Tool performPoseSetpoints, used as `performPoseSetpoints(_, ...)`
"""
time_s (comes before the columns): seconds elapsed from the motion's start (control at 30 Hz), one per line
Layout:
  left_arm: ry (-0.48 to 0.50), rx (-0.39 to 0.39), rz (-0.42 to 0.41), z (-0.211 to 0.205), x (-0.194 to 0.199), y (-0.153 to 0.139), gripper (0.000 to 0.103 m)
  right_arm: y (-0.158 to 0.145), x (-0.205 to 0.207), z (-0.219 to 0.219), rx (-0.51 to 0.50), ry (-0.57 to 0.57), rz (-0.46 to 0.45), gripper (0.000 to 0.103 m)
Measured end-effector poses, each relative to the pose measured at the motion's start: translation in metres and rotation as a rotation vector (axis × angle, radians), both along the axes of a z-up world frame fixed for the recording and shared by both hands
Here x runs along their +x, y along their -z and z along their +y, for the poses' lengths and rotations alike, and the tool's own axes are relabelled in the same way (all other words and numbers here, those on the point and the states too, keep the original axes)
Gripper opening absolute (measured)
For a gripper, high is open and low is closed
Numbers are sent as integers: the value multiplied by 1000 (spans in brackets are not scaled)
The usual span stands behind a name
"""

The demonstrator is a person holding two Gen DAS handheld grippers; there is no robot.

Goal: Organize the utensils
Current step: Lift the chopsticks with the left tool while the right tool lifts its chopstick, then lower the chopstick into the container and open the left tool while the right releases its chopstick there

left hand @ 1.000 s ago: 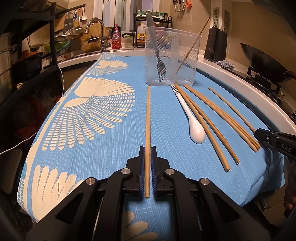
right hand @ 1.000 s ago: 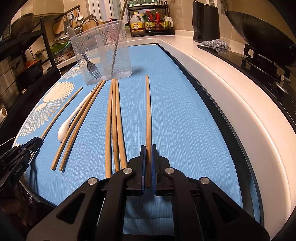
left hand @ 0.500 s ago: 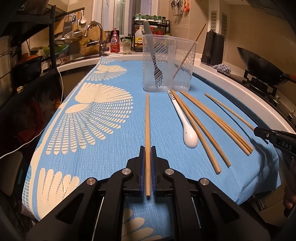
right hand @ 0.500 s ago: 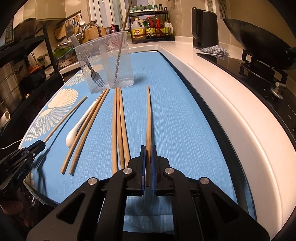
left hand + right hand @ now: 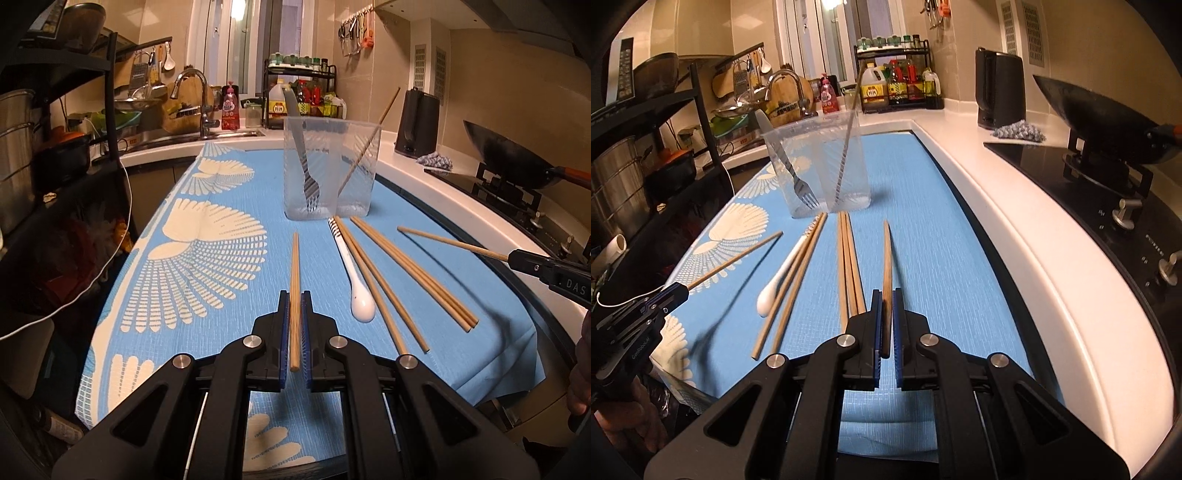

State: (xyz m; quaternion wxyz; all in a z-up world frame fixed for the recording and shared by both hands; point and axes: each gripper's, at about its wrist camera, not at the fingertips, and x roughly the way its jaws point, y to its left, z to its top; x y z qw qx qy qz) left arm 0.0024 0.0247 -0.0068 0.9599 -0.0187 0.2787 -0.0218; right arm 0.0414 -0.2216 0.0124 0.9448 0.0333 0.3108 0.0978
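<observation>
Each gripper is closed on one chopstick near its butt end. The left gripper holds the left chopstick, which points toward the clear bin; the right gripper holds the right chopstick, tip raised off the blue mat. Both sticks look clear of the tabletop, judging by their shadows. These sticks are probably light, stiff and smooth, so a grip this far back may let them pivot or slide; a hold nearer the middle would steady them. Both grippers sit low and level, aimed forward along the tabletop. Five more chopsticks and a white spoon lie on the mat; a fork and one stick already stand in the bin
</observation>
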Motion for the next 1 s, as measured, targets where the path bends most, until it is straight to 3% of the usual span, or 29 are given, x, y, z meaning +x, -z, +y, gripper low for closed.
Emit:
performPoseSetpoints(0.43,-19,-27,-85,10,-2,-41,6,-58,-11,-2,28,-41,-107,5)
performPoseSetpoints(1.0,22,-64,-112,16,21,-91,6,-106,14,1,51,-80,-169,5)
